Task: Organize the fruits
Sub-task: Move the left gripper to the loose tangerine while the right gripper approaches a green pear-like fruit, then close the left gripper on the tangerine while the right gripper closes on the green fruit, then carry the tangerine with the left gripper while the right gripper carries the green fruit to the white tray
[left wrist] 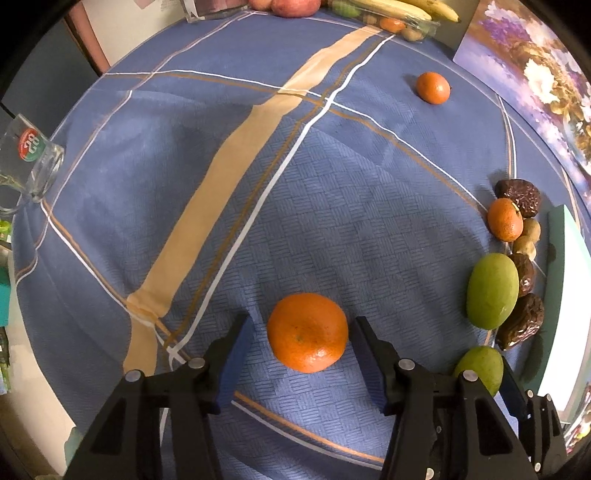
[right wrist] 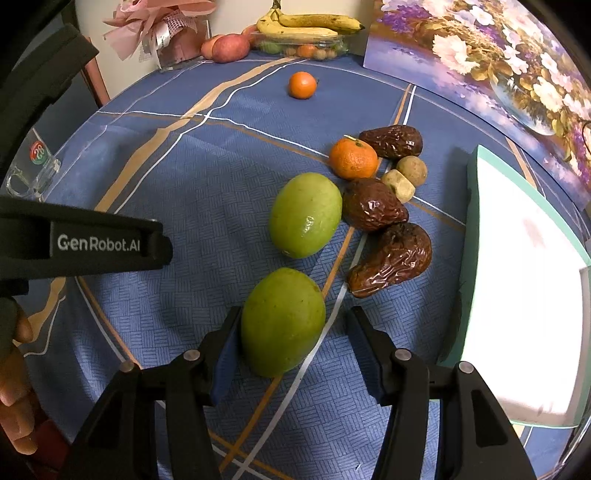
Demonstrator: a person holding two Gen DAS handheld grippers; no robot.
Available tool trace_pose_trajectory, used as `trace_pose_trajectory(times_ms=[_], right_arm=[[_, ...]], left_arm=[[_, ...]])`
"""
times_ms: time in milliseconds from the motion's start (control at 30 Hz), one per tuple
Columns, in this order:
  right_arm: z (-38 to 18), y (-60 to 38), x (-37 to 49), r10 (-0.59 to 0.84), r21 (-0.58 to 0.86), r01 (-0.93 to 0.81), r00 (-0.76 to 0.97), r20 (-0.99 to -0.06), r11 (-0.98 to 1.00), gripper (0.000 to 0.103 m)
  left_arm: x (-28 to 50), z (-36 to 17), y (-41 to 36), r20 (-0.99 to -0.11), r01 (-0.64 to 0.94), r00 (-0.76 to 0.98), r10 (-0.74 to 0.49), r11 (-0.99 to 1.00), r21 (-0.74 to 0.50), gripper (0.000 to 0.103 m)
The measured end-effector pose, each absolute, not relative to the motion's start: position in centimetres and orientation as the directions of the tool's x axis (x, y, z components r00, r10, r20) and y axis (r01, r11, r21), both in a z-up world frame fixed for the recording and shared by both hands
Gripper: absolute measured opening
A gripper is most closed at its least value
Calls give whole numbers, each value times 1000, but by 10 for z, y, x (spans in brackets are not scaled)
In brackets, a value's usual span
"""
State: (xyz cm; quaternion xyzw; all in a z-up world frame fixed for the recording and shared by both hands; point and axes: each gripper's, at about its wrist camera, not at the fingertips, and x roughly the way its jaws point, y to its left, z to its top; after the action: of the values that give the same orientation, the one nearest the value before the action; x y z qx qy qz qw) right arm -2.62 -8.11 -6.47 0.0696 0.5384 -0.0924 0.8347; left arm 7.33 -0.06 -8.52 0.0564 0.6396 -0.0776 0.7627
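My left gripper (left wrist: pixel 301 341) is open, its blue-padded jaws on either side of a large orange (left wrist: pixel 307 331) on the blue tablecloth, with gaps on both sides. My right gripper (right wrist: pixel 291 341) is open around a green mango (right wrist: pixel 282 326); the left pad is close to it, the right pad stands apart. A second green mango (right wrist: pixel 304 214) lies just beyond. Past it are a small tangerine (right wrist: pixel 352 158), three brown dates (right wrist: pixel 375 205) and two small tan fruits (right wrist: pixel 412 170). Another tangerine (right wrist: pixel 302 85) lies alone farther back.
A white tray with a teal rim (right wrist: pixel 476 206) stands at the right. A clear box with bananas (right wrist: pixel 306 26) and apples (right wrist: pixel 229 47) sit at the back. A glass mug (left wrist: pixel 35 162) stands at the left edge. A flower picture (right wrist: pixel 480 55) leans at back right.
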Motion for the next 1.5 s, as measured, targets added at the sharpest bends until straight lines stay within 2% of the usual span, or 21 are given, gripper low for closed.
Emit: trace_pose_trajectory(times_ms=[567, 633, 667, 733, 800, 1033, 1133, 1500], right_arm=[[-65, -81, -24, -83, 10, 221, 409, -909, 975, 60], [-65, -81, -24, -83, 10, 221, 407, -910, 975, 60], [-65, -81, -23, -83, 10, 224, 403, -911, 975, 60], [-64, -79, -22, -84, 6, 219, 401, -912, 976, 56], [-61, -77, -21, -72, 13, 201, 407, -911, 979, 44], [-49, -75, -23, -46, 45, 192, 442, -896, 980, 42], [-35, -81, -28, -42, 73, 216, 484, -874, 974, 42], [6, -135, -50, -203, 67, 423, 561, -803, 904, 42]], left_arm=[[68, -79, -2, -983, 194, 173, -53, 981, -19, 53], [70, -84, 0, -983, 193, 176, -52, 981, -18, 50], [71, -83, 1, -983, 192, 176, -57, 981, -22, 43], [71, -81, 3, -982, 191, 175, -67, 981, -32, 40], [71, -81, 5, -983, 186, 169, -75, 982, -43, 39], [67, -54, 20, -964, 174, 221, -147, 979, -109, 39], [62, -41, 21, -952, 182, 256, -169, 975, -124, 39], [42, -13, -14, -928, 257, 309, -206, 958, -127, 39]])
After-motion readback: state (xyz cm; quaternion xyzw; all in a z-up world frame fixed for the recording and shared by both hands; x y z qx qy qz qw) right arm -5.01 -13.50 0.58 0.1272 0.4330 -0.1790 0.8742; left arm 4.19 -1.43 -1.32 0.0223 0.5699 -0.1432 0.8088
